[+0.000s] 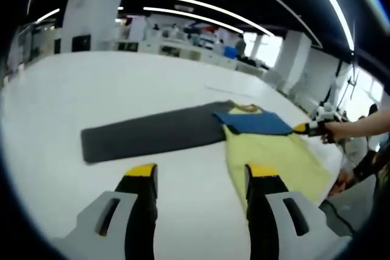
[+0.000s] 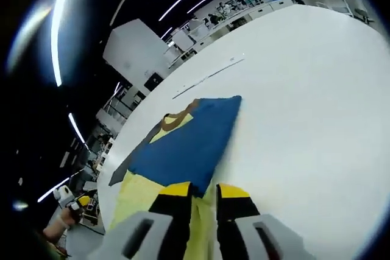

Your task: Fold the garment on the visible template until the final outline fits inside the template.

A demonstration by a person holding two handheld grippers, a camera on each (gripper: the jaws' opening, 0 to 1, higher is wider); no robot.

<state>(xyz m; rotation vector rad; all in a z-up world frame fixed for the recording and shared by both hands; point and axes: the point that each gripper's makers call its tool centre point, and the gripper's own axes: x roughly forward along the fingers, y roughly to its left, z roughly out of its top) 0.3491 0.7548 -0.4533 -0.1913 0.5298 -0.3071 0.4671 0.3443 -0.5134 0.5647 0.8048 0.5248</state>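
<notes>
White big table [image 1: 91,89] in a bright hall | soft yellow garment with a blue folded part [image 1: 268,150] lies beside my dark grey flat template [image 1: 152,132] | left gripper [image 1: 201,178] wide open, holding nothing | right gripper [image 2: 203,190] nearly closed, pinching the blue edge.

Dark ceiling, light strips [image 1: 201,7] — white pillar [image 2: 135,51], cluttered benches [image 1: 183,44], windows [image 1: 365,89].

no readable text, label, brand, number or sign is showing in either view; nothing legible is appearing on the garment [image 1: 268,150], the dark template [image 1: 152,135], the white table [image 1: 122,89] or the background.
</notes>
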